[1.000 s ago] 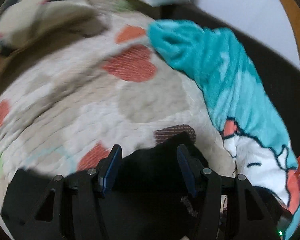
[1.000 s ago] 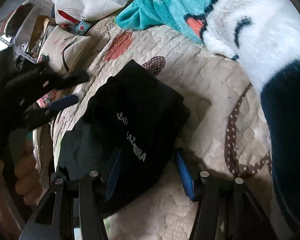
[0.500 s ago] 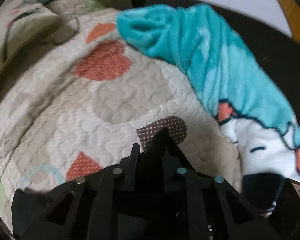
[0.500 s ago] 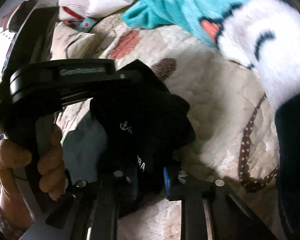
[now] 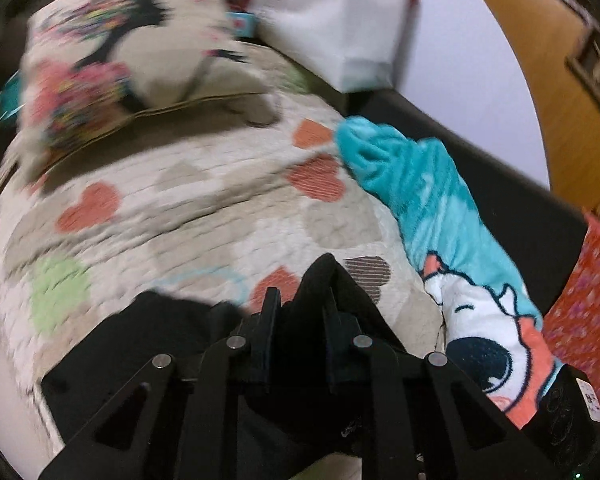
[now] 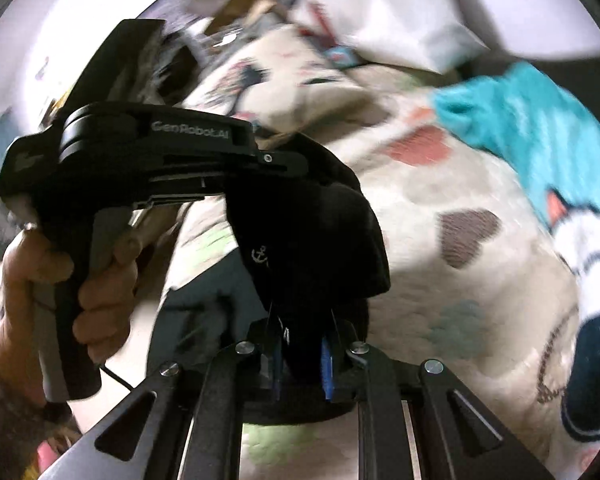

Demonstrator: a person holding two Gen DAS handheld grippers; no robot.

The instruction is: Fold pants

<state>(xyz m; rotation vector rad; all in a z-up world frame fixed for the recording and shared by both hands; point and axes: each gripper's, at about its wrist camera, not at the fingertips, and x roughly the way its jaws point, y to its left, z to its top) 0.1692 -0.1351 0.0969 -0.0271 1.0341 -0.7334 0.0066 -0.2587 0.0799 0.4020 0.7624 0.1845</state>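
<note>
The black pants (image 5: 320, 292) with a white anchor print (image 6: 312, 240) hang bunched between both grippers, lifted above the heart-patterned quilt (image 5: 188, 208). My left gripper (image 5: 298, 312) is shut on one edge of the black cloth, which peaks up between its fingers. My right gripper (image 6: 302, 354) is shut on the lower edge of the same bundle. The left gripper also shows in the right wrist view (image 6: 276, 158), gripping the pants' upper part, with the hand on its handle. The rest of the pants trails down on the quilt (image 6: 204, 312).
A teal and white plush blanket (image 5: 440, 232) lies along the quilt's right side. A floral cushion (image 5: 100, 80) and a white paper bag (image 5: 340, 20) sit at the far end. A red patterned item (image 5: 584, 320) is at the right edge.
Both grippers, open around the pants a second ago, have closed on the cloth and raised it off the quilt. The views tilted up toward the cushion and bag.
</note>
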